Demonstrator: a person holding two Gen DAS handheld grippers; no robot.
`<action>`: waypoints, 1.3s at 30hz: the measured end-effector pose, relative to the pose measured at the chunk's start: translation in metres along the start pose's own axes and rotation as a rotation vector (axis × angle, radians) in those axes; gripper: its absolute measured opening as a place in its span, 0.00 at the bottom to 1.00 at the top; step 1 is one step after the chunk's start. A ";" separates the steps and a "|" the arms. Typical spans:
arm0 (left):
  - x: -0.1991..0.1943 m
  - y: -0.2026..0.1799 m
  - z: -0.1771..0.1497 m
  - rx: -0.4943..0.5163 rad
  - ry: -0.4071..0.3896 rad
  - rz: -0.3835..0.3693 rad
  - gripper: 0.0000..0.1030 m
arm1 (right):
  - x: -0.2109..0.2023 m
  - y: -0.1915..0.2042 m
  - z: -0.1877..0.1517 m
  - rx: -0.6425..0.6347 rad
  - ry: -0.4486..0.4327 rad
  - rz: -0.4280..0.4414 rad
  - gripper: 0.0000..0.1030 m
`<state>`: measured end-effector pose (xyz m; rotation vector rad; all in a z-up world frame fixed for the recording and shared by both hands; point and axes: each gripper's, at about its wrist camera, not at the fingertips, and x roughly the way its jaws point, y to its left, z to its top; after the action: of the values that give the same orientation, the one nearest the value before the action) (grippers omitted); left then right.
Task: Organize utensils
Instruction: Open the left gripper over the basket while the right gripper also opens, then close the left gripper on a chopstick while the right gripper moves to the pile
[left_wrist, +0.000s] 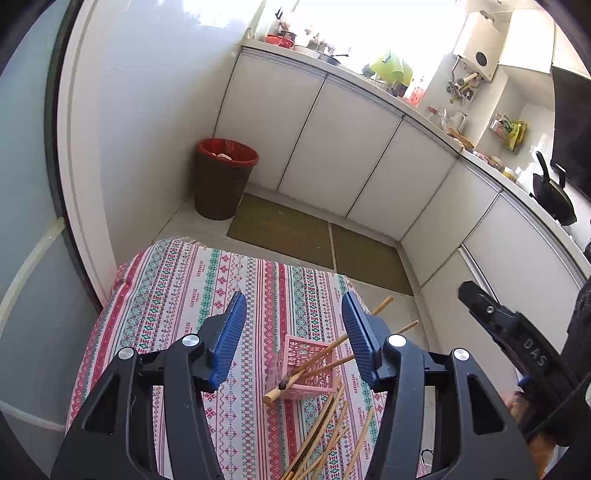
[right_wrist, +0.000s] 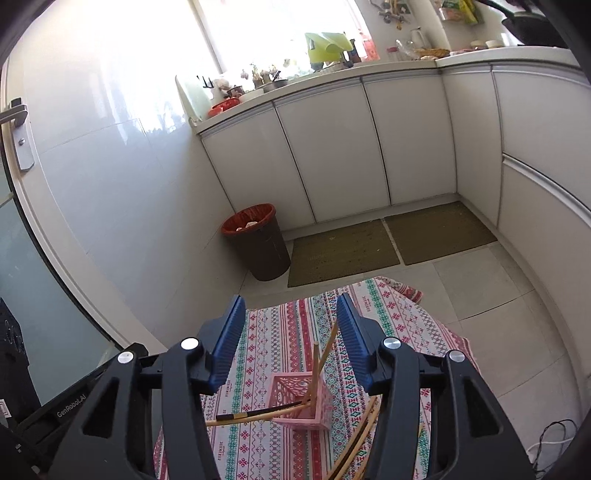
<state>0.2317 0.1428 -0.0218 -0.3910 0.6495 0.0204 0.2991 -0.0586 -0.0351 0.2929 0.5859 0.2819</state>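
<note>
Your left gripper (left_wrist: 293, 314) stands spread in the lower middle of the left wrist view, its blue pads (left_wrist: 231, 339) apart with nothing pinched between them. Low between those fingers sits the pink basket (left_wrist: 314, 354), a small lattice-sided box on the striped tablecloth (left_wrist: 177, 288). Several chopsticks (left_wrist: 332, 345) lean out of the basket toward the upper right of the frame, one thicker stick pokes out of its near side at the lower left, and a loose bundle of chopsticks (left_wrist: 325, 443) lies on the cloth just below the basket, running to the bottom edge. At the right edge of that frame you can see part of your right gripper's black body (left_wrist: 517, 332). In the right wrist view your right gripper (right_wrist: 290, 312) is likewise spread, pads (right_wrist: 231, 339) holding nothing, the basket (right_wrist: 317, 406) low between them. Two chopsticks (right_wrist: 317, 365) stand tilted up out of the basket, and a dark-tipped one (right_wrist: 251, 415) juts out leftward, nearly level. More chopsticks (right_wrist: 360, 443) lie on the cloth at the lower right of the basket. Beyond the table, a brown bin with a red liner (right_wrist: 258, 240) stands in the corner by the white cabinets (right_wrist: 332, 147), with two floor mats (right_wrist: 388, 240) just beside it.
</note>
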 end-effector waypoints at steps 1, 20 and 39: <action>-0.001 -0.002 -0.001 0.007 0.001 0.002 0.51 | -0.005 -0.002 -0.001 0.002 -0.004 -0.007 0.55; 0.007 -0.052 -0.046 0.203 0.083 0.032 0.87 | -0.073 -0.077 -0.048 -0.014 -0.024 -0.207 0.93; 0.166 -0.137 -0.179 0.463 0.645 -0.041 0.62 | -0.063 -0.291 -0.196 0.753 0.399 -0.099 0.93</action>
<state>0.2785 -0.0658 -0.2028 0.0515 1.2497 -0.3025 0.1870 -0.3108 -0.2600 0.9435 1.0904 0.0082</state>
